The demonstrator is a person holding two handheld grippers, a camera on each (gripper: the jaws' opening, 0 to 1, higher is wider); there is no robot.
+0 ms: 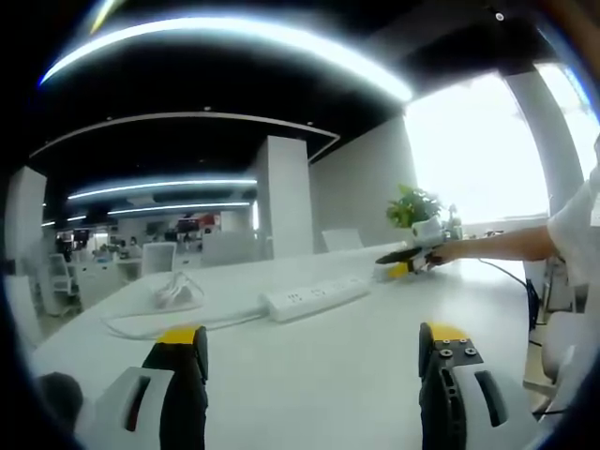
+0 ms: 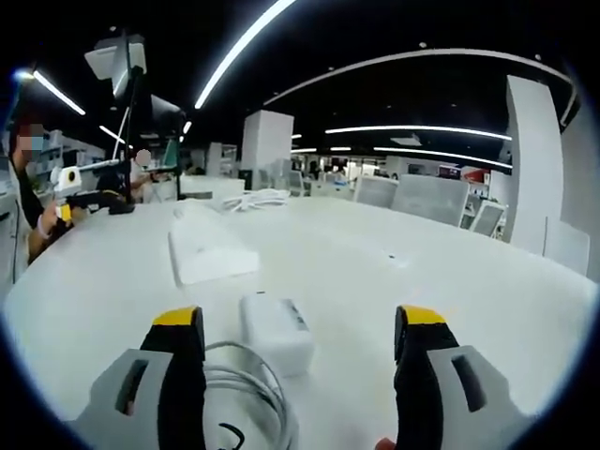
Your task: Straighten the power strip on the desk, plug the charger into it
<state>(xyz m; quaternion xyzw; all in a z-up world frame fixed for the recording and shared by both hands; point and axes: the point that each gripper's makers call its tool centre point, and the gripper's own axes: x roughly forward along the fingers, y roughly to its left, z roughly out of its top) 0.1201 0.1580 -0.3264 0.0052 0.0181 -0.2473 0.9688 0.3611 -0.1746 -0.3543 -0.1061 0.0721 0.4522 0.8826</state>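
I log both tools spread, left tool [image 1: 312, 361] and right tool [image 2: 297, 361] empty; power strip [image 1: 316, 296] askew on worktop [image 1: 337, 375], charger [image 2: 276, 331] unplugged near right tool: nothing done.

Desk [image 1: 356, 375]: broad, white, bare across most of its top.
Potted plant [image 1: 413, 210]: green leaves in a white pot, at the desk's far edge by the bright window [image 1: 483, 150].
Pillar [image 1: 283, 195]: white, square, behind the desk.
Ceiling lights [image 2: 246, 42]: long curved strips, lit.
Office chairs [image 2: 429, 199]: pale, along the far side.
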